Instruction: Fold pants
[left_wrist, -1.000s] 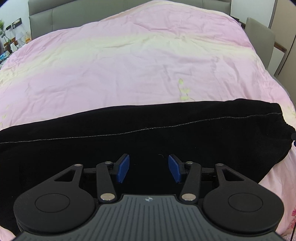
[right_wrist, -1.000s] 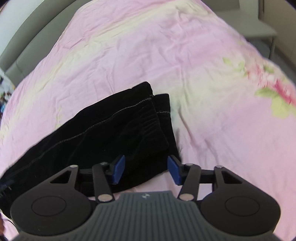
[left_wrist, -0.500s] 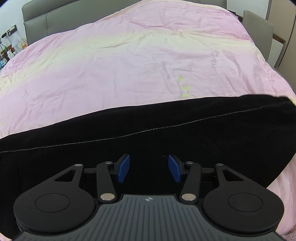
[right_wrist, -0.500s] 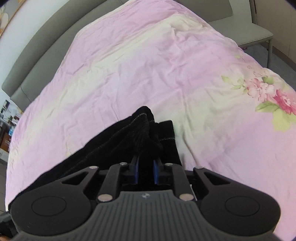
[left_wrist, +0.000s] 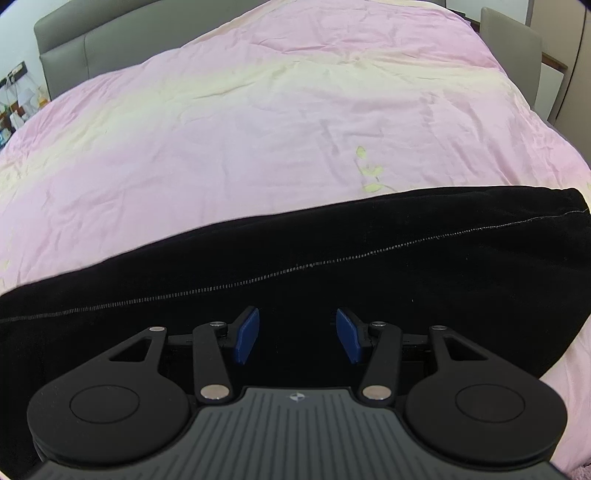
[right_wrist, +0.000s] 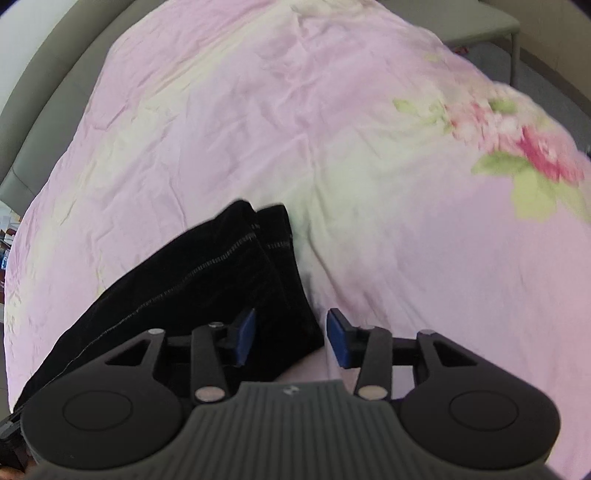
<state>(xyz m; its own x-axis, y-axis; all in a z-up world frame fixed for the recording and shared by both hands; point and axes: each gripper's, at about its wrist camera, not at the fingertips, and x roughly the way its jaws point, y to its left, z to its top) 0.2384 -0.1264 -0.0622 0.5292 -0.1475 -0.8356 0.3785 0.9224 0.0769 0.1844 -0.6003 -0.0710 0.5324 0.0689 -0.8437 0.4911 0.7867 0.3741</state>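
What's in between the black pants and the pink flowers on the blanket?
Just bare pink bedspread lies between the black pants and the pink flower print, seen in the right wrist view.

A home bedroom is shown. A wide bed is covered by a pink and pale-yellow duvet (left_wrist: 258, 122) printed with flowers (right_wrist: 532, 147). A grey upholstered headboard (left_wrist: 85, 48) is seen at its far edge, a cluttered bedside shelf (left_wrist: 18, 99) at the far left corner, and a grey chair (left_wrist: 513, 37) beside the right edge.
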